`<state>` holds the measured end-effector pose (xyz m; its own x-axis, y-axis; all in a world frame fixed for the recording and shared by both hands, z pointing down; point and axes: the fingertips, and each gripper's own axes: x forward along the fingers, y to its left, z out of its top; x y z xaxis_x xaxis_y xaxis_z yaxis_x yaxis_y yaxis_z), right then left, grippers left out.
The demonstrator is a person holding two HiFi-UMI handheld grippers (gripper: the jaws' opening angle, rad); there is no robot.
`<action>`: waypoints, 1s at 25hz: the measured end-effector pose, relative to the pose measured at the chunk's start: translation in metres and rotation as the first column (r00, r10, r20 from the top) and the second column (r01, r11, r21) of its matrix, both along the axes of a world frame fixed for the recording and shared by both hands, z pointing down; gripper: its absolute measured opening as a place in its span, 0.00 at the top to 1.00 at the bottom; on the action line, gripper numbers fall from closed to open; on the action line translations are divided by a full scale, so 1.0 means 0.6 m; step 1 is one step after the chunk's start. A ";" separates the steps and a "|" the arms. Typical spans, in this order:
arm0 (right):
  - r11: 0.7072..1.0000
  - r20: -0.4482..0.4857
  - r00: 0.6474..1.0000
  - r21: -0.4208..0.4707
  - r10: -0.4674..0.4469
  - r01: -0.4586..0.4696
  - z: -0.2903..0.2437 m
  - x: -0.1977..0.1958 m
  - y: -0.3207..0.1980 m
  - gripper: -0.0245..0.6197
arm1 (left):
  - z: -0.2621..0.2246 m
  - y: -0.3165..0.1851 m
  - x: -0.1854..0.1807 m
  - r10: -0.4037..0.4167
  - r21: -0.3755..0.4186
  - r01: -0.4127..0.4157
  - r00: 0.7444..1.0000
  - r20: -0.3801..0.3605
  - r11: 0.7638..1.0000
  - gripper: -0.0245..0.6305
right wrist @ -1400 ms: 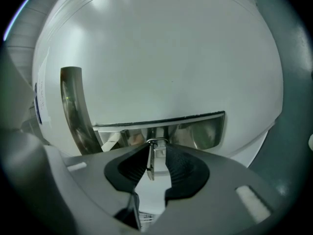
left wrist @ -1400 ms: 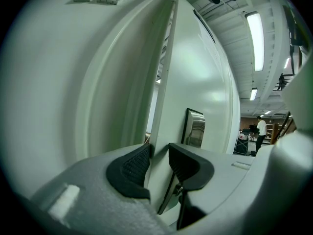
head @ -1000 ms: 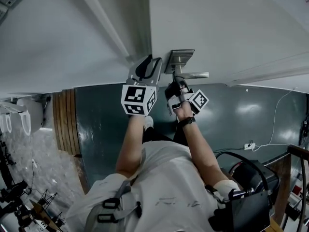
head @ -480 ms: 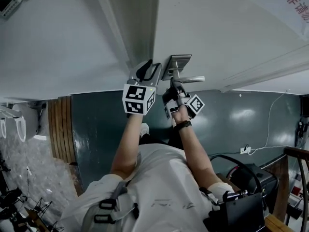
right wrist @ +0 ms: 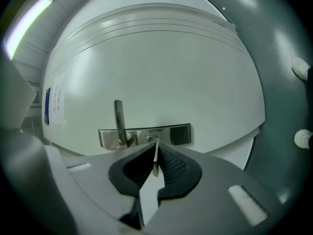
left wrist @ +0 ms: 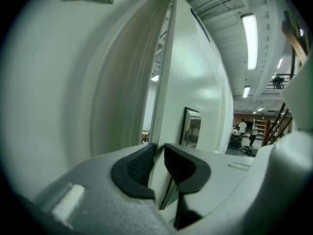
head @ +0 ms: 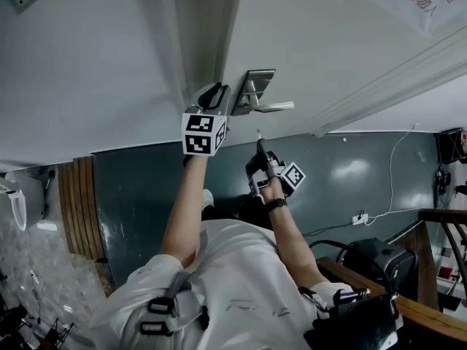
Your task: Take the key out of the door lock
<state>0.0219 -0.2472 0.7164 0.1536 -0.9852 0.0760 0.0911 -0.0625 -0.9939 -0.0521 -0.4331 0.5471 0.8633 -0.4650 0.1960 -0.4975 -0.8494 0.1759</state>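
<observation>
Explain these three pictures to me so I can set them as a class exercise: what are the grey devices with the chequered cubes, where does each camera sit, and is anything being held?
There is no robot here: a person holds a two-jaw gripper in each hand. The head view comes from a camera on the person's head that looks steeply down, so the white door appears at the top. The other two pictures come from cameras that ride on the grippers and look along their jaws. The patterned cubes are parts of the grippers. The left gripper has just been closing its jaws, and they now grip the door's edge. The right gripper is shut on a small metal key. Behind the key are the metal lock plate and the lever handle. In the head view the key looks clear of the plate.
</observation>
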 end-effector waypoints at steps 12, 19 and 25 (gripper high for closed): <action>0.945 -0.644 0.742 0.090 -0.186 0.314 -0.301 0.013 0.066 0.92 | -0.046 0.211 -0.039 -0.141 0.060 0.141 0.990 -0.002 0.988 0.96; 0.959 -0.889 0.426 -0.045 -0.166 0.280 -0.379 0.041 0.190 0.92 | -0.087 0.404 -0.004 -0.169 0.092 0.170 0.986 -0.018 0.981 0.96; 0.982 -0.982 0.050 -0.178 -0.182 0.069 -0.424 0.036 0.200 0.92 | -0.128 0.424 -0.016 -0.182 0.171 0.183 0.983 -0.023 0.968 0.96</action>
<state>0.0438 -0.1275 0.4621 0.0154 -0.9995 0.0292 -0.9900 -0.0193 -0.1399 -0.0617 -0.1790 0.4700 0.7619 -0.6408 0.0943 -0.6460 -0.7623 0.0396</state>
